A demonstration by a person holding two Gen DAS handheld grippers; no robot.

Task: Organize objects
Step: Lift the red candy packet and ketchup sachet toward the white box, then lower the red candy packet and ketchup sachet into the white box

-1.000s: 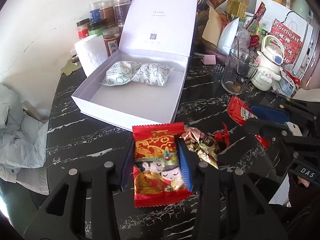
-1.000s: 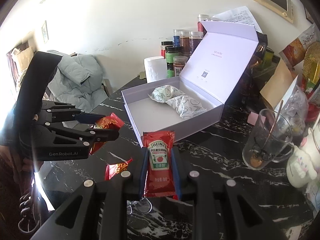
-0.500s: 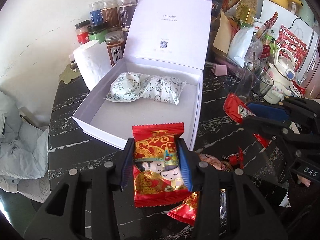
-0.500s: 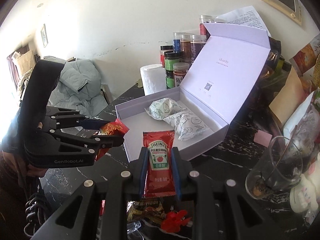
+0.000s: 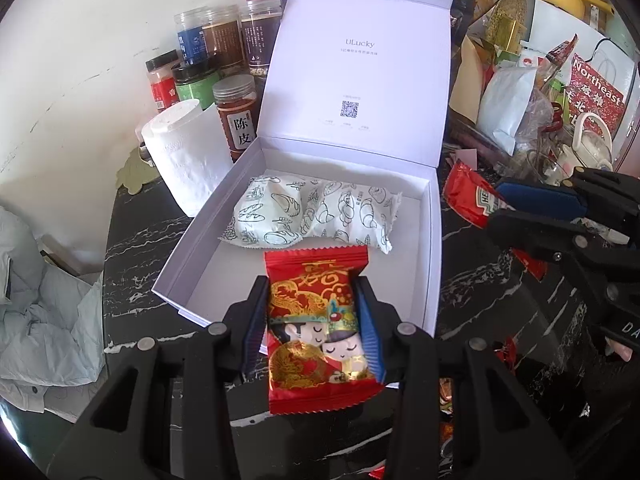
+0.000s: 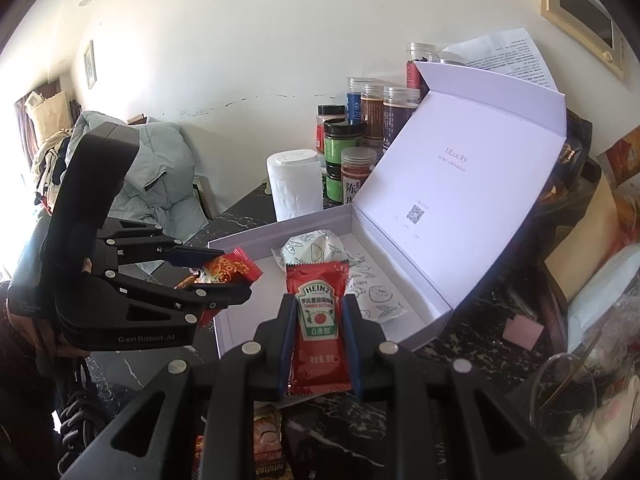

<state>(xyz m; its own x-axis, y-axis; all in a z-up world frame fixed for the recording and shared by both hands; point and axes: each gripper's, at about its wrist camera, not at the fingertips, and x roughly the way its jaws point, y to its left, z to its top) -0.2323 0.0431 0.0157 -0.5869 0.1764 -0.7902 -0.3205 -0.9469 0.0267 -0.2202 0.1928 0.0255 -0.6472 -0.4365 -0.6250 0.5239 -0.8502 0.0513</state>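
Red candy pack [image 5: 318,322] is pinched flat in my left gripper [image 5: 312,320], jaws narrow, pressing its two long edges, front end of the pack poking over the near wall of the white box [image 5: 434,264]. Right gripper [image 6: 318,320] is likewise closed narrow on a ketchup packet [image 6: 318,312], hanging above the box's near-right side. Both items are off the desk [image 5: 132,240], neither in the box yet.

To do this well, I'd say: bring the left one fwd a bit so the whole pack clears the wall, drop low over the bare floor in front of the two bread packs [image 5: 312,216], then open. Don't let go high, it'll likely flip or land on the bread. Keep the right gripper to its own side, w/ the ketchup going in next to the candy, so the two grippers don't knock together.
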